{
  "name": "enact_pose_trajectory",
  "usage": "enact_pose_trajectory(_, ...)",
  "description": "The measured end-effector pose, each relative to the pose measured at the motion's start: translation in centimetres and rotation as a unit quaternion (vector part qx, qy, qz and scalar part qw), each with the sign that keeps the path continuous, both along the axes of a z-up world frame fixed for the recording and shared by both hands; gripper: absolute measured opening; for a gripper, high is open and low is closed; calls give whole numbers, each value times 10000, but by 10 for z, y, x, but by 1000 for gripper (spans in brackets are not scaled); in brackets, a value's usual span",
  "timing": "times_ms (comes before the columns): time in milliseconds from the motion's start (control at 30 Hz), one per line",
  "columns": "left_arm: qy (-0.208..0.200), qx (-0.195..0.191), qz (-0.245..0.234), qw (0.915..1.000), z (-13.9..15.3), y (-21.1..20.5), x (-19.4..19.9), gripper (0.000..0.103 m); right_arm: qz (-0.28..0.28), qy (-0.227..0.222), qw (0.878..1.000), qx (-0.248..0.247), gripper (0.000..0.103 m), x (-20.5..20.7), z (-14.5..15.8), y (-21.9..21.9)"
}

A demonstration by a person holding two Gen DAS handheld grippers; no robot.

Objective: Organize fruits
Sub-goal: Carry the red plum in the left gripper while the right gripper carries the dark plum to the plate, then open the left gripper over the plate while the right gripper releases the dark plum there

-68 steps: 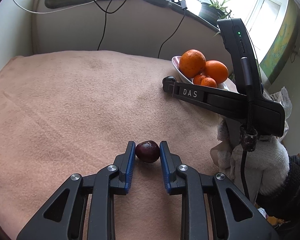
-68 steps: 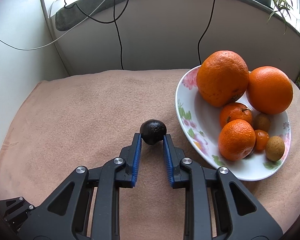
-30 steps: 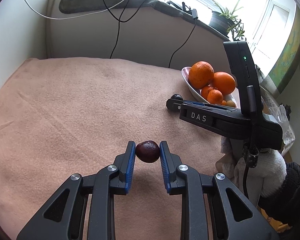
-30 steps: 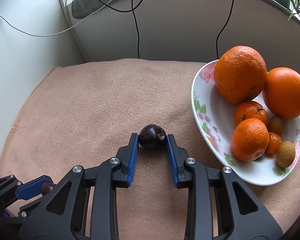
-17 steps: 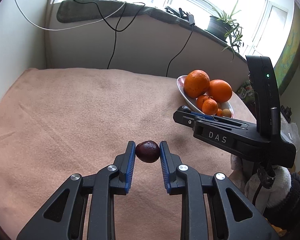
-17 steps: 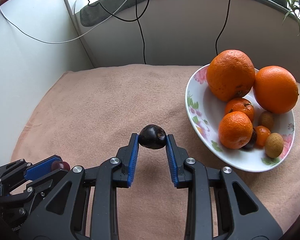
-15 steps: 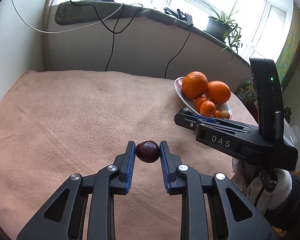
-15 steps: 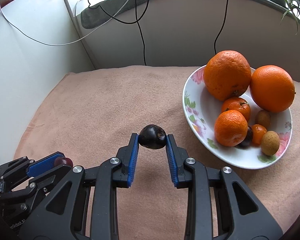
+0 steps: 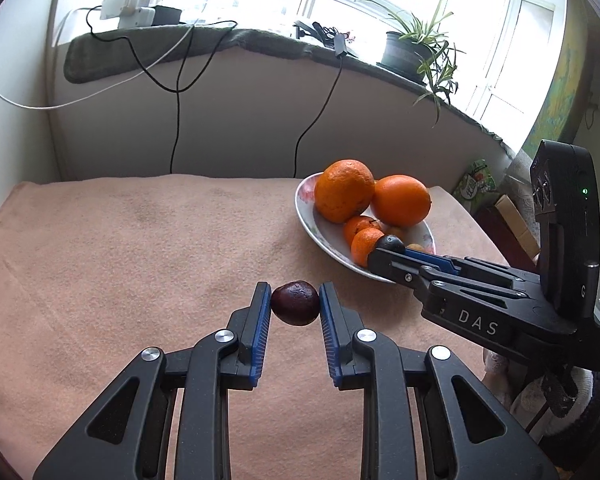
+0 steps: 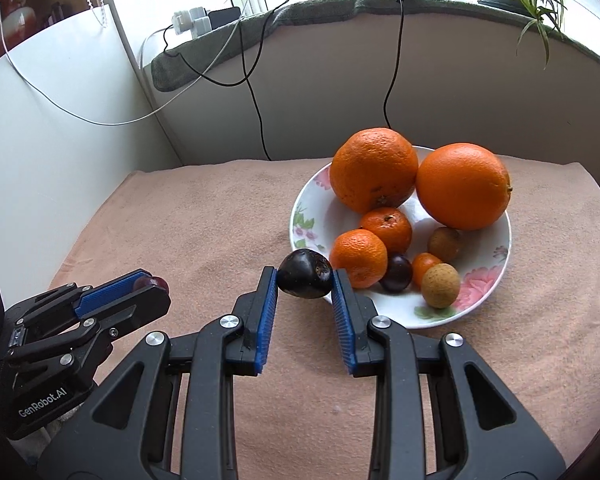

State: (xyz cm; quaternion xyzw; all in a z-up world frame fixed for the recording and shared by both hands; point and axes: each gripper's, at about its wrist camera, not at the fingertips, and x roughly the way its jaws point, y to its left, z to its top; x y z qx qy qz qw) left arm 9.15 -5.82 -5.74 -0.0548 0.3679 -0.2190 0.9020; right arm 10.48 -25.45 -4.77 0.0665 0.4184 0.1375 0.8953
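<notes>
My left gripper [image 9: 295, 304] is shut on a dark red plum [image 9: 295, 303] and holds it above the peach cloth. My right gripper [image 10: 305, 276] is shut on a near-black plum [image 10: 305, 274], held at the near-left rim of the floral plate [image 10: 485, 280]. The plate holds two big oranges [image 10: 374, 170], small mandarins [image 10: 358, 258], a dark plum [image 10: 397, 278] and brown longans [image 10: 440, 285]. In the left wrist view the right gripper [image 9: 388, 250] reaches over the plate [image 9: 327, 236] from the right. The left gripper [image 10: 150, 282] shows at the left in the right wrist view.
A peach towel [image 9: 120, 248] covers the table. A wall and a ledge with cables, a power strip [image 9: 126, 8] and a potted plant [image 9: 416, 48] stand behind. Boxes and a bag [image 9: 476, 180] lie past the table's right edge.
Both grippers have risen with their plums. The right gripper has moved its black plum from the cloth to the plate's near-left rim.
</notes>
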Motion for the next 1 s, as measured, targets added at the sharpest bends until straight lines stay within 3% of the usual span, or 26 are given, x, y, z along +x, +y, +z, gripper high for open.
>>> enact_pose_trajectory(533, -48, 118, -251, 9996, 1, -59, 50, 23, -328, -116, 9994, -66, 29, 16, 2, -47)
enact_pose_trajectory(1000, -152, 226, -329, 9991, 3, -77, 64, 23, -320, -107, 9994, -121, 30, 22, 2, -54)
